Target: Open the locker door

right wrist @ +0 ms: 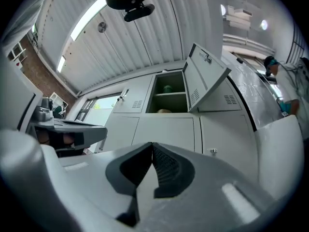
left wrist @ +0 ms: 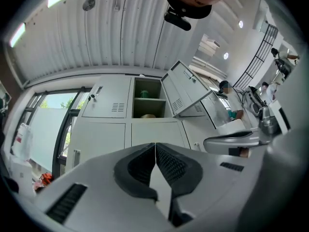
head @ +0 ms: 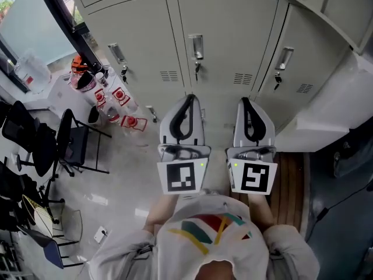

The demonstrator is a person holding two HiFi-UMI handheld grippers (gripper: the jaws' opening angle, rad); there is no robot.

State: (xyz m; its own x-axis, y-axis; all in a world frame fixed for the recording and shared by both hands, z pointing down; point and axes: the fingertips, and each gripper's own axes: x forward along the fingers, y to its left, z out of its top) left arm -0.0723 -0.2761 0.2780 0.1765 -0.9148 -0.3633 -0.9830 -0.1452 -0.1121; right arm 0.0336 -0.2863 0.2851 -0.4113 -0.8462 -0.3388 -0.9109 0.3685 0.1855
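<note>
While the left gripper [head: 189, 98] and right gripper [head: 245, 101] sit side by side before closed lockers [head: 227, 39], each with jaws pressed together on nothing, the locker door [right wrist: 207, 79] above stands swung open; a pale object [right wrist: 164, 111] inside is too small to identify.

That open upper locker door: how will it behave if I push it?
Probably swings easily on its hinge: the open door hangs free of the compartment. Likely stiff but light: it looks like thin vented sheet metal.
</note>
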